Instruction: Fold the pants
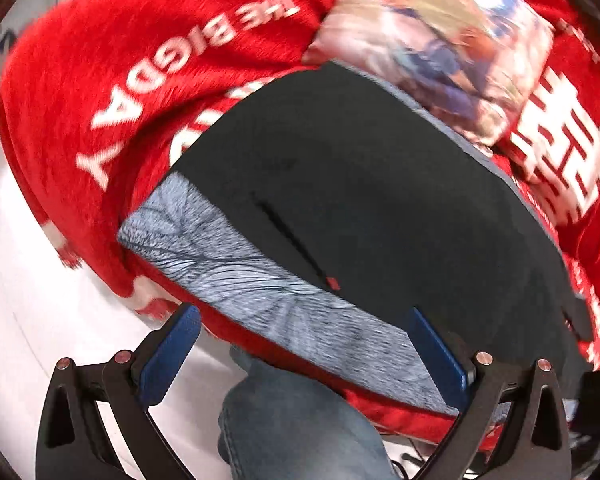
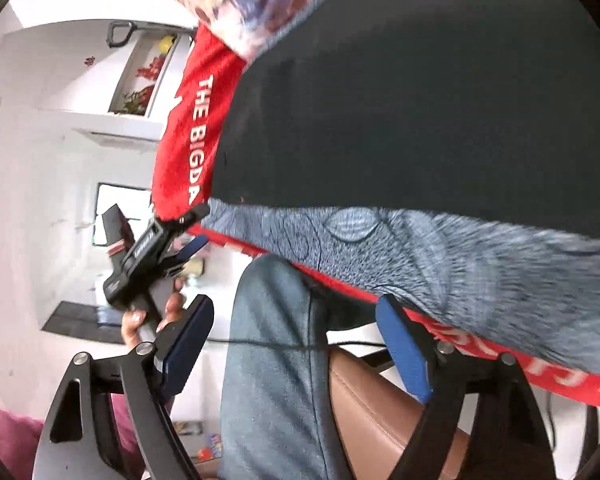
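The left tool point(image 1: 306, 354) stands with its blue-padded fingers point(image 1: 436, 352) spread wide, nothing between them. Just beyond its tips lies the waistband end of the pants point(image 1: 360, 184) — a dark garment spread flat, its grey patterned waistband point(image 1: 260, 280) running across in front of the tool and passing close by the right-hand finger. The pants rest on a red blanket point(image 1: 112, 72) printed with white letters, "THE BIGDAY" among them, and the blanket's edge hangs down just ahead of the left-hand finger. Farther out, past the far edge of the pants, sits a printed cushion point(image 1: 440, 36). Below the tool, between its arms, shows a knee in blue jeans point(image 1: 296, 420).

The right tool point(image 2: 296, 344) is likewise wide open and grips nothing. Ahead of its right-hand finger the grey waistband point(image 2: 480, 264) stretches across, with the dark cloth of the pants point(image 2: 420, 100) filling the view beyond it. Between the fingers the jeans point(image 2: 268, 352) appear again, with a brown seat point(image 2: 372, 408) beside them. Off to the left of this tool, the left tool point(image 2: 188, 236) appears from the side, held in a hand point(image 2: 148, 320), its tips at the corner of the waistband — whether they touch the cloth cannot be told.
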A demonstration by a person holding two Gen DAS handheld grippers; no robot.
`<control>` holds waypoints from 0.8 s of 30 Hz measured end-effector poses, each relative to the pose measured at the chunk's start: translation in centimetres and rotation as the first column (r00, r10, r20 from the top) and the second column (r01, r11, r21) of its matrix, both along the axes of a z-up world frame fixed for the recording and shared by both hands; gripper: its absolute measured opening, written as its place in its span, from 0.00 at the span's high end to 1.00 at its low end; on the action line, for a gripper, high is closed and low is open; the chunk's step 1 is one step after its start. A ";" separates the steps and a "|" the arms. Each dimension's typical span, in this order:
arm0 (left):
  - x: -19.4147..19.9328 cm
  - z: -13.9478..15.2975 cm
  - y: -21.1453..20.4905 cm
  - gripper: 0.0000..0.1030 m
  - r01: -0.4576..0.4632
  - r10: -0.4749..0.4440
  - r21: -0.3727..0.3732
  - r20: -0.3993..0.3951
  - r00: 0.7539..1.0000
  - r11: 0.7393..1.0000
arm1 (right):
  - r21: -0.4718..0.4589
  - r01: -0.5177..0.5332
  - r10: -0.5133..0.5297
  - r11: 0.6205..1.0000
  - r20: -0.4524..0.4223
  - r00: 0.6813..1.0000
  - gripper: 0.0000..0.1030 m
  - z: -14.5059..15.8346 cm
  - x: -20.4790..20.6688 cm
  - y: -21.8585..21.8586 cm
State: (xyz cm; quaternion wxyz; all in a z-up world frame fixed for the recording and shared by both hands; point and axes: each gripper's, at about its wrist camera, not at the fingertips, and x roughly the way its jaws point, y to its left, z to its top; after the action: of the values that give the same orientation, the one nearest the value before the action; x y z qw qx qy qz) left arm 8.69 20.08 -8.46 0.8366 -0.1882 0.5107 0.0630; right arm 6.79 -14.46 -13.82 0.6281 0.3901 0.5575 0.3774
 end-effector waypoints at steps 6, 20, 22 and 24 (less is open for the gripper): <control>0.6 -4.4 2.2 0.00 -0.002 -0.007 -0.187 -0.045 0.999 0.982 | -0.064 -0.062 0.062 0.996 -0.004 0.998 0.17 -2.1 -0.1 3.3; 2.7 -5.0 1.7 0.39 0.004 -0.004 -0.258 -0.002 1.000 0.966 | -0.036 0.138 -0.138 0.990 -0.015 0.990 0.80 -1.1 0.5 -0.5; 2.8 -4.1 1.6 0.58 0.007 -0.006 -0.252 0.006 1.000 0.968 | -0.066 0.148 -0.151 0.987 -0.048 0.987 0.90 -1.6 0.4 -0.9; 2.8 -2.9 1.7 0.67 0.000 0.003 -0.222 0.012 1.000 0.975 | -0.063 0.161 -0.162 0.985 -0.017 0.987 0.92 -0.5 0.3 -1.7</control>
State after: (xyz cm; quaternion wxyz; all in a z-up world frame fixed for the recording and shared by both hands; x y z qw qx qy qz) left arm 11.48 21.75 -11.35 0.8134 -0.2810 0.5093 0.0051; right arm 7.08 -16.11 -14.29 0.6623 0.4186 0.5422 0.3034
